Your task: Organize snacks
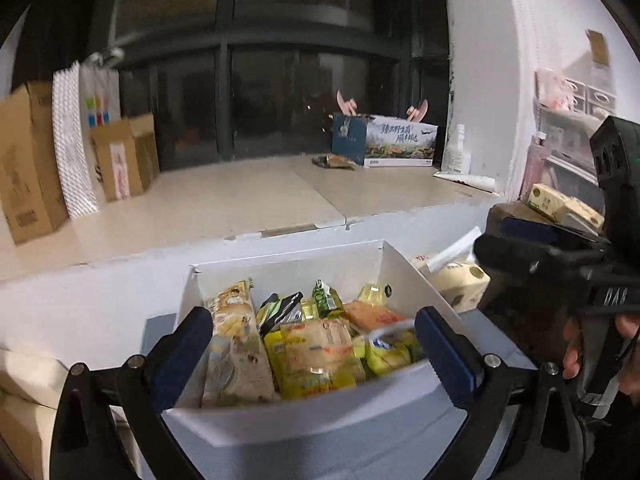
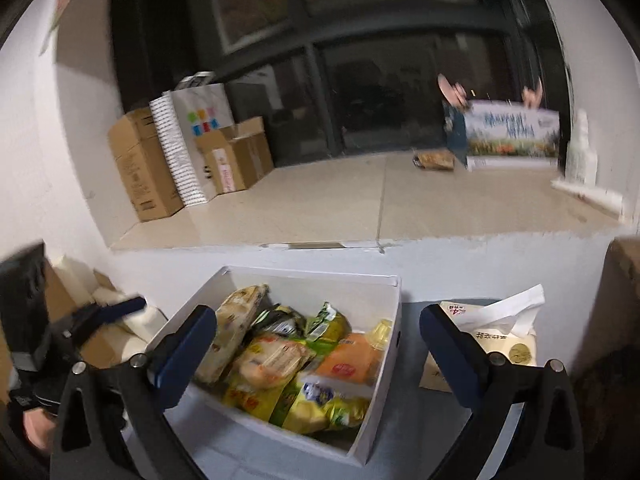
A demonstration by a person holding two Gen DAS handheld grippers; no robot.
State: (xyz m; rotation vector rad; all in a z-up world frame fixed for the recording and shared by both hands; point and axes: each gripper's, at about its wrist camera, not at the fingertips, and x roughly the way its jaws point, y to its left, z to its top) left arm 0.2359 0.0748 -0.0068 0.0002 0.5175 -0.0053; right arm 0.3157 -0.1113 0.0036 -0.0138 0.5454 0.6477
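A white cardboard box (image 1: 280, 420) holds several snack packets (image 1: 312, 356) in yellow, green, orange and beige wrappers. It also shows in the right wrist view (image 2: 384, 368) with the snacks (image 2: 288, 364) heaped inside. My left gripper (image 1: 314, 354) is open and empty, its jaws spread over the box's near side. My right gripper (image 2: 318, 354) is open and empty, hovering above the box's right half. The right gripper's body (image 1: 580, 276) shows at the right of the left wrist view. The left gripper (image 2: 100, 316) shows at the left of the right wrist view.
A tissue pack (image 2: 496, 332) lies right of the box on the grey surface (image 2: 400, 440). Behind is a raised tiled ledge (image 1: 240, 200) with cardboard boxes (image 1: 28, 168) at left, a printed carton (image 1: 384, 140) and a white bottle (image 1: 458, 152) at right.
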